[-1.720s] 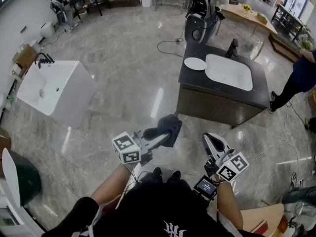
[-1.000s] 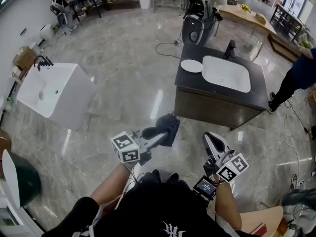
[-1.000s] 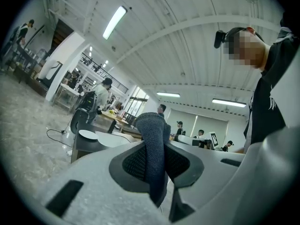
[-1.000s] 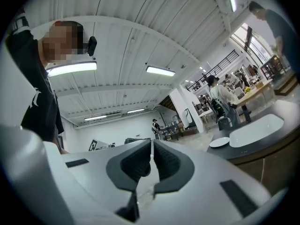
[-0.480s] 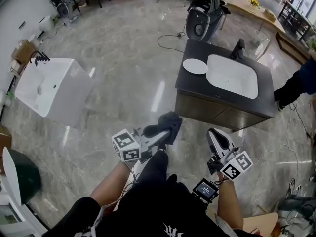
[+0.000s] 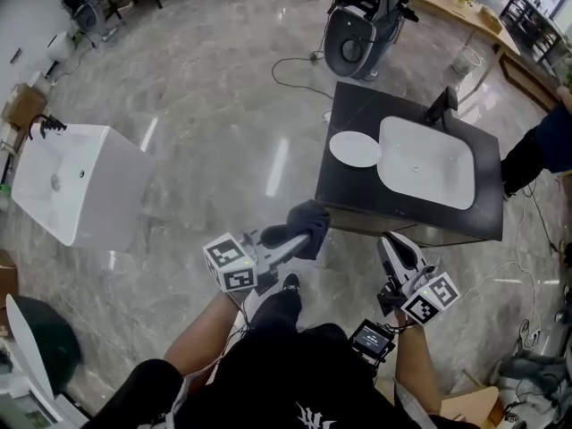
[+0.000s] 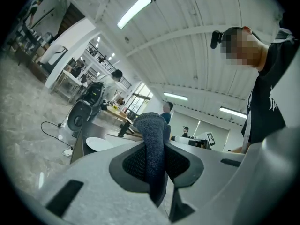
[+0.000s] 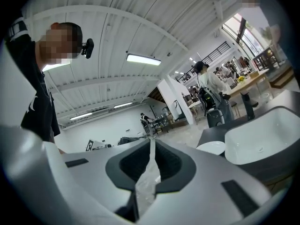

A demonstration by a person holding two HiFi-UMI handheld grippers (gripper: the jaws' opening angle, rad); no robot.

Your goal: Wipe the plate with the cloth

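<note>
A white plate point(image 6: 355, 148) lies on the left end of a black counter point(image 6: 335, 190), beside a white inset basin point(image 6: 427, 172). My left gripper point(image 6: 284, 236) is shut on a dark grey cloth point(image 6: 309, 221) and hangs over the floor, short of the counter's near edge. In the left gripper view the cloth point(image 7: 153, 130) stands up between the jaws, with the plate point(image 7: 104, 143) beyond it. My right gripper point(image 6: 399, 254) is shut with nothing in it, just off the counter's front. The right gripper view shows the plate point(image 8: 212, 147) ahead.
A black faucet point(image 6: 441, 107) stands behind the basin. A second white basin unit point(image 6: 63, 181) is far left on the grey marble floor. A dark machine point(image 6: 357, 29) and a floor cable point(image 6: 295, 71) lie beyond the counter. A person point(image 6: 536, 150) stands at the right.
The counter with the plate has come nearer and lower in the head view as I walked towards it. Both grippers keep their pose, the left still shut on the cloth.
</note>
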